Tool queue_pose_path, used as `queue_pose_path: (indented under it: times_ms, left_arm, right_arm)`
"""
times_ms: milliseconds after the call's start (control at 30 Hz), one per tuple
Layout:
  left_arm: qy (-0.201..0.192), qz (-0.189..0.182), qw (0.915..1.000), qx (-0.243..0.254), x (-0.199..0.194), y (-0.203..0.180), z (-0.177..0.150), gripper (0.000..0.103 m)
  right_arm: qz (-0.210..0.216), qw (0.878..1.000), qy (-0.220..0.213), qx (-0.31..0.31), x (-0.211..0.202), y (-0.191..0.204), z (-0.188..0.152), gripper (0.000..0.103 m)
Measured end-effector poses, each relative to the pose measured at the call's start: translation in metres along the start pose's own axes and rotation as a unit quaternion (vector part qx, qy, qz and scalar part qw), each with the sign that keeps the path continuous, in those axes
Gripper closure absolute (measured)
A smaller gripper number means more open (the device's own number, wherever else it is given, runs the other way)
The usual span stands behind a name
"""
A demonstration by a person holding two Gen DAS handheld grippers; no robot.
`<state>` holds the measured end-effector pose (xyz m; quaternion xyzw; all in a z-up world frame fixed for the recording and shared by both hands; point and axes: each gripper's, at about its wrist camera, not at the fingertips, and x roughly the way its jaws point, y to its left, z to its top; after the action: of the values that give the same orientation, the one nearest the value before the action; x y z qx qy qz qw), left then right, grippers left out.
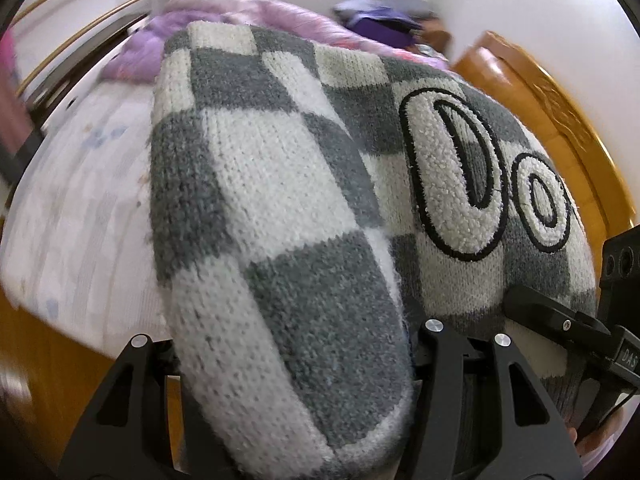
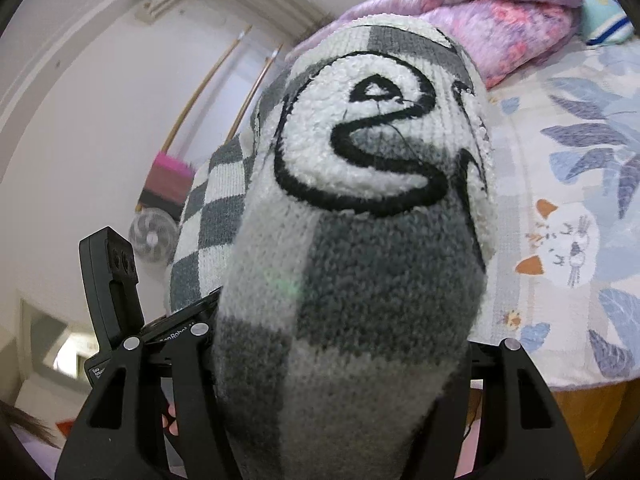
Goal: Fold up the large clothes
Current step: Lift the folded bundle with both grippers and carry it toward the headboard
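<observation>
A thick grey-and-white checkered knit sweater (image 1: pixel 280 184) with fluffy white letters outlined in black fills both views. In the left wrist view a bunched fold of it runs between the black fingers of my left gripper (image 1: pixel 288 360), which is shut on it. In the right wrist view another bunched part of the sweater (image 2: pixel 360 260) sits between the fingers of my right gripper (image 2: pixel 340 360), also shut on it. Both hold the garment up above the bed. The other gripper (image 1: pixel 560 320) shows at the right edge of the left wrist view, close beside.
Below lies a bed with a pale printed sheet (image 2: pixel 560 200). A purple flowered quilt (image 2: pixel 500 12) is heaped at its far end. An orange wooden bed frame (image 1: pixel 540 100) borders it. A small fan (image 2: pixel 152 236) and a pink broom (image 2: pixel 168 176) stand by the wall.
</observation>
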<state>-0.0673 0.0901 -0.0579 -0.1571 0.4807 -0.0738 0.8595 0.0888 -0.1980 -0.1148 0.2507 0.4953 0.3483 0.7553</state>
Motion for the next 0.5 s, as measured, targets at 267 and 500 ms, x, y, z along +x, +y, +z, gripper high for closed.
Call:
queue_pose_path:
  times_ms: [267,500]
  left_arm:
    - [0.005,-0.047,0.9922,0.115,0.010,-0.031,0.015,0.048]
    - [0.034,-0.110,0.9745,0.193,0.022,-0.046,0.005,0.048]
  right_arm:
    - [-0.046,0.992,-0.100,0.061,-0.025,0.001,-0.022,0.044]
    - [-0.102,0.973,-0.167,0.123,-0.043,0.003,-0.055,0.044]
